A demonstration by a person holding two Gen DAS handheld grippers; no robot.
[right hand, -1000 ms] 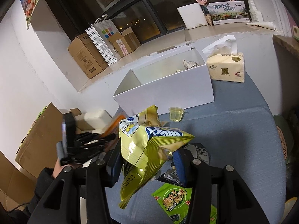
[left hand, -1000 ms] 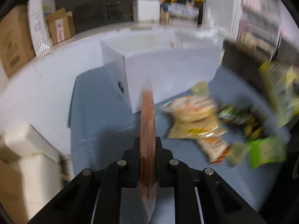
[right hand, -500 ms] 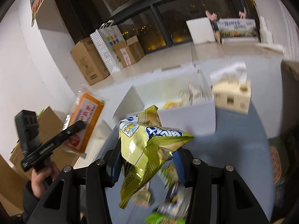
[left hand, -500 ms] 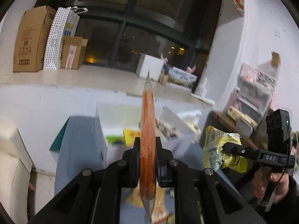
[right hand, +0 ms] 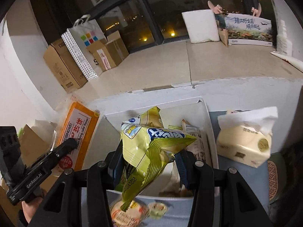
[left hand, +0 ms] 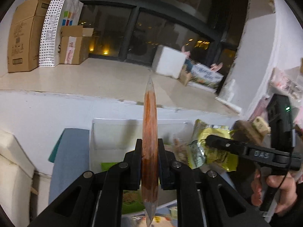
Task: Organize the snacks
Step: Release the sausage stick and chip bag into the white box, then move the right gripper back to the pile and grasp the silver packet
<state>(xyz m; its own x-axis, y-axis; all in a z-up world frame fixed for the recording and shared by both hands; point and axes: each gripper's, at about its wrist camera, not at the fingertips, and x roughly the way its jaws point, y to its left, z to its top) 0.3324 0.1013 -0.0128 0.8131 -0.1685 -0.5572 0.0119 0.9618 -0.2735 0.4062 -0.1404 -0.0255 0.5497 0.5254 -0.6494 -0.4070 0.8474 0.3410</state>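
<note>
A: Both grippers have swung up from the table to the white box point(right hand: 206, 117) since a second ago. Left gripper point(left hand: 149, 162), at the box's left edge, is easing open around the flat orange pack point(right hand: 79, 130).

B: Right gripper point(right hand: 149, 162), over the box, narrowly pinches the yellow chip bag point(right hand: 151, 147). If the orange pack slips free early, it'd probably land outside the box.

Glossy crinkled foil chip bag point(right hand: 151, 143), matt white cardboard box point(right hand: 207, 117), soft paper tissue pack point(right hand: 244, 147).

Black screw-studded fingers point(right hand: 180, 167), blue pads, perhaps rubber.
</note>
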